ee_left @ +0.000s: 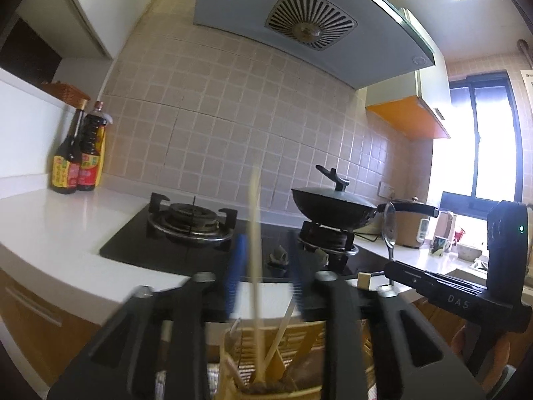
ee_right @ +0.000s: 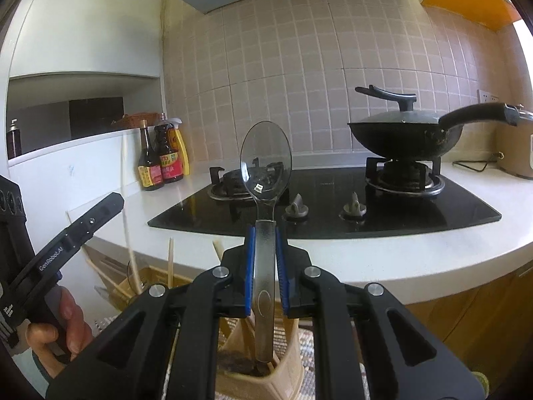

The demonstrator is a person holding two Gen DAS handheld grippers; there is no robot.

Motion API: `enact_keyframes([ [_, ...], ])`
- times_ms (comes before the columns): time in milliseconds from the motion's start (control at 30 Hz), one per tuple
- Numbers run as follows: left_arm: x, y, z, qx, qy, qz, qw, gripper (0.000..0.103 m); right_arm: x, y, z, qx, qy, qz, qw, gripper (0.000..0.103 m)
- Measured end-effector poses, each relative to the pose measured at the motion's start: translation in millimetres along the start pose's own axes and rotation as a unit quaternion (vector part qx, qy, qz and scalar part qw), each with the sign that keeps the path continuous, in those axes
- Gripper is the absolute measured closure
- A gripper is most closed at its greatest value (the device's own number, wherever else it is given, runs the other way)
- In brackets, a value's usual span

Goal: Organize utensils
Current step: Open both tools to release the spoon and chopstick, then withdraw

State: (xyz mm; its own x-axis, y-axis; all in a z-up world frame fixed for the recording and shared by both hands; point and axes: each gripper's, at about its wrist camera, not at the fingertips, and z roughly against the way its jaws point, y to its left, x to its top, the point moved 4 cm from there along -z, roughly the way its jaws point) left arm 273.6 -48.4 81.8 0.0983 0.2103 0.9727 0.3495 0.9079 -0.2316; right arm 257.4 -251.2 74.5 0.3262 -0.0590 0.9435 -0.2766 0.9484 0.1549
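My right gripper (ee_right: 265, 236) is shut on a clear plastic spoon (ee_right: 265, 163), bowl up; its handle reaches down into a beige utensil holder (ee_right: 286, 350). My left gripper (ee_left: 266, 243) stands open around an upright pale chopstick (ee_left: 255, 233) without touching it. The chopstick rests in a woven utensil holder (ee_left: 299, 336) with several other chopsticks. The spoon also shows in the left wrist view (ee_left: 389, 226), held by the right gripper's body at the right. In the right wrist view the left gripper's body (ee_right: 66, 233) is at the left, over several chopsticks (ee_right: 133, 266).
A black gas hob (ee_right: 333, 206) lies in the white counter (ee_right: 366, 260). A lidded wok (ee_right: 403, 136) sits on the right burner. Sauce bottles (ee_right: 163, 156) stand by the left wall. A rice cooker (ee_left: 409, 226) and cups are far right near the window.
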Motion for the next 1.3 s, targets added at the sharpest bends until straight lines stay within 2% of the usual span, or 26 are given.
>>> enact_keyframes([
  [167,0.2,1.6,20.3,0.001,0.005,0.005,1.0000,0.071,-9.1,2.7,20.4,0.008,0.010,0.002,1.000,0.091],
  [267,1.1,1.4,37.7,0.002,0.006,0.008,0.9999,0.060,-14.4,5.4,36.2,0.008,0.015,0.001,1.000,0.091],
  [433,-5.3,0.6,64.9,0.003,0.026,0.020,0.9995,0.056,-33.4,13.8,64.0,0.012,0.030,-0.006,0.999,0.074],
  [533,-12.2,-1.8,84.3,0.016,0.031,0.023,0.9991,0.041,-49.9,22.0,78.3,0.014,0.044,-0.012,0.999,0.074],
  [767,-28.9,-17.2,123.4,0.043,0.039,0.013,0.9982,0.028,-77.9,39.1,100.8,0.015,0.058,-0.030,0.998,0.074],
  [900,-38.8,-27.5,139.6,0.060,0.039,0.015,0.9974,0.024,-84.7,55.3,114.7,-0.010,0.043,-0.009,0.999,0.074],
  [967,-46.4,-33.7,148.7,0.089,0.031,-0.003,0.9956,0.020,-89.2,56.0,122.8,-0.032,0.027,-0.014,0.999,0.061],
  [1000,-48.9,-35.5,151.3,0.099,0.028,-0.010,0.9947,0.018,-91.2,55.1,125.5,-0.042,0.019,-0.016,0.999,0.040],
  [1033,-54.3,-38.2,154.5,0.112,0.027,-0.021,0.9931,0.016,-93.9,54.7,128.5,-0.053,0.008,-0.017,0.998,0.034],
  [1133,-69.0,-41.7,157.1,0.140,0.029,-0.042,0.9888,0.013,-101.9,57.6,126.5,-0.080,0.005,-0.003,0.997,0.035],
  [1200,-77.9,-41.3,158.5,0.155,0.028,-0.052,0.9862,0.009,-110.2,57.6,125.5,-0.124,-0.006,0.010,0.992,0.034],
  [1300,-87.8,-40.0,157.8,0.164,0.034,-0.061,0.9839,0.009,-123.7,51.1,122.2,-0.169,-0.008,0.021,0.985,0.022],
])
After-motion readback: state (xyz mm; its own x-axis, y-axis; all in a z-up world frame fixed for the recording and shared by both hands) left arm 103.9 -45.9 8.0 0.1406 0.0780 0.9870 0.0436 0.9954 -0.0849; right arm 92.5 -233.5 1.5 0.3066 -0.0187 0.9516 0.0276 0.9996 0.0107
